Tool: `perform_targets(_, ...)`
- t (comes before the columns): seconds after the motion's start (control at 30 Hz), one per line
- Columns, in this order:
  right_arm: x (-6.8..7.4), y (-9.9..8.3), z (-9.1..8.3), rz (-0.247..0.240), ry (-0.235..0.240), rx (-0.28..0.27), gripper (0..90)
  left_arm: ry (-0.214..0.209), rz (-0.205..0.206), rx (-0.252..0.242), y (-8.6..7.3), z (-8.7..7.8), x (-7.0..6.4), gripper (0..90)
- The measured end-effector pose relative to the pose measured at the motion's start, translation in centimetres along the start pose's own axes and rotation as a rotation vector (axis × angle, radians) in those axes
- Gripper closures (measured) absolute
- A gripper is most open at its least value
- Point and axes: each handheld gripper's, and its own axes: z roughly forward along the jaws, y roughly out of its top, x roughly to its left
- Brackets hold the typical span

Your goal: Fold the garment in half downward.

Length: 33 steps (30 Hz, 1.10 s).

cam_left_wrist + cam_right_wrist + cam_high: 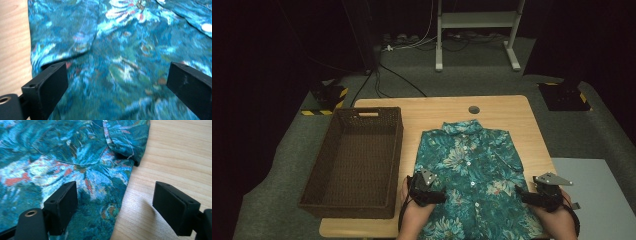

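The floral shirt (472, 175) lies flat (buttons up) near the surface's (432, 107) front edge; left gripper (439, 196) and right gripper (523, 195) hover over its side hems, fingers spread wide.

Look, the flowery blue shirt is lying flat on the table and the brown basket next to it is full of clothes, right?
Not quite. The brown basket is empty; the high view shows its bare woven bottom. The rest is right: the flowery blue shirt lies flat on the table, beside the basket.
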Motion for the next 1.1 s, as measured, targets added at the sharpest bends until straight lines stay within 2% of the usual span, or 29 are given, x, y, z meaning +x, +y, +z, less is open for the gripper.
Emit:
perform_targets(0.23, 0.6, 1.1, 0.3, -0.032, 0.021, -0.021, 21.2, -0.016, 0.025, 0.002, 1.1, 1.2, -0.3, 4.3)
perform_targets(0.33, 1.1, 2.0, 1.4, -0.037, 0.054, 0.006, 23.0, -0.022, 0.028, 0.023, 1.3, 1.9, -0.2, 4.3)
perform_targets(0.43, 1.5, 2.2, 2.2, -0.030, 0.061, 0.024, 23.6, -0.026, 0.020, 0.032, 1.2, 2.2, -0.1, 4.4)
perform_targets(0.5, 1.7, 2.1, 2.5, -0.044, 0.055, 0.037, 23.2, -0.037, 0.010, 0.032, 0.9, 2.5, -0.1, 4.1)
perform_targets(0.63, 1.7, 1.8, 2.3, -0.038, 0.050, 0.027, 23.6, -0.045, 0.012, 0.028, 0.6, 2.2, -0.5, 4.7)
perform_targets(0.83, 1.6, 0.5, 0.8, -0.038, 0.052, 0.026, 23.6, -0.056, 0.020, 0.028, -0.2, 1.3, -1.3, 4.7)
perform_targets(0.87, 1.6, 0.4, 0.6, -0.040, 0.053, 0.033, 23.9, -0.077, 0.019, 0.040, -0.3, 0.9, -1.7, 4.4)
perform_targets(0.93, 1.6, 0.7, 0.1, -0.047, 0.043, 0.029, 23.7, -0.097, 0.023, 0.011, 0.2, 0.0, -1.9, 6.2)
perform_targets(1.03, 1.5, 2.0, -0.2, -0.053, 0.043, -0.019, 23.2, -0.080, 0.047, -0.036, 1.7, -0.6, -1.8, 6.4)
perform_targets(1.1, 1.5, 3.0, 0.2, -0.061, 0.038, -0.026, 22.9, -0.062, 0.059, -0.030, 2.6, -0.2, -1.4, 6.0)
